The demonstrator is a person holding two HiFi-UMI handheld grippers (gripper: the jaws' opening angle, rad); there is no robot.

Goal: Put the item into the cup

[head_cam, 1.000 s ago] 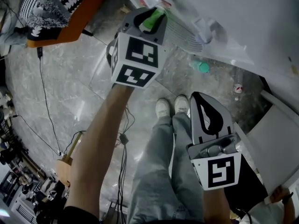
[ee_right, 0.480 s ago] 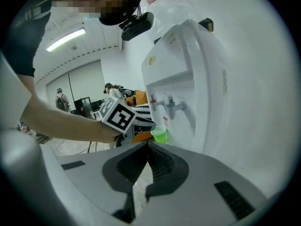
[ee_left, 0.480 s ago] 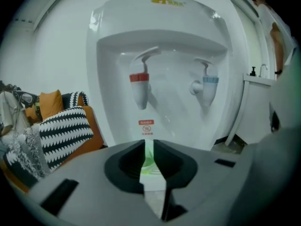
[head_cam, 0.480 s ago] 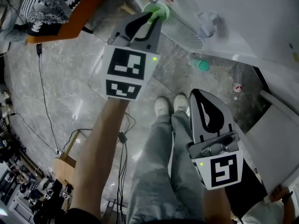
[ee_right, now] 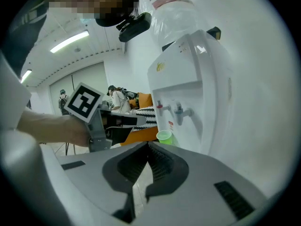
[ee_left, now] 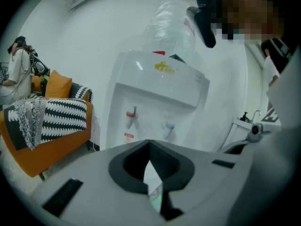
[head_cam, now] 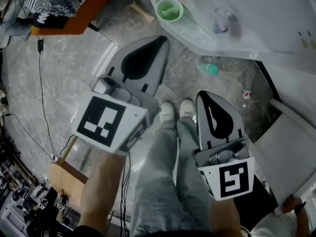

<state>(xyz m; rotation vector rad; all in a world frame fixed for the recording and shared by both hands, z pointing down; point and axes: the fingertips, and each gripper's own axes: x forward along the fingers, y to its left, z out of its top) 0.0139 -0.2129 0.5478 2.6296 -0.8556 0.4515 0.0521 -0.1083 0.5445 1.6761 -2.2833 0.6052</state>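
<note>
A light green cup [head_cam: 169,9] stands upright on the ribbed drip tray [head_cam: 192,32] of a white water dispenser [head_cam: 256,14], under the red tap. In the right gripper view the cup [ee_right: 164,137] sits below the taps. My left gripper [head_cam: 158,41] is shut and empty, hanging over the floor well short of the cup. My right gripper [head_cam: 205,97] is also shut and empty, lower and to the right, above the person's legs. The left gripper [ee_right: 141,120] shows in the right gripper view, pointing toward the cup. I cannot tell what the cup holds.
A green bottle [head_cam: 210,69] and a clear bottle [head_cam: 245,95] lie on the marble floor by the dispenser. An orange sofa with a black-and-white cushion [head_cam: 64,4] stands at far left. Cables [head_cam: 44,107] trail across the floor. A white panel [head_cam: 291,147] is at right.
The left gripper held the green cup up at the dispenser, let it go on the drip tray and drew back toward the person. The right gripper barely moved.
</note>
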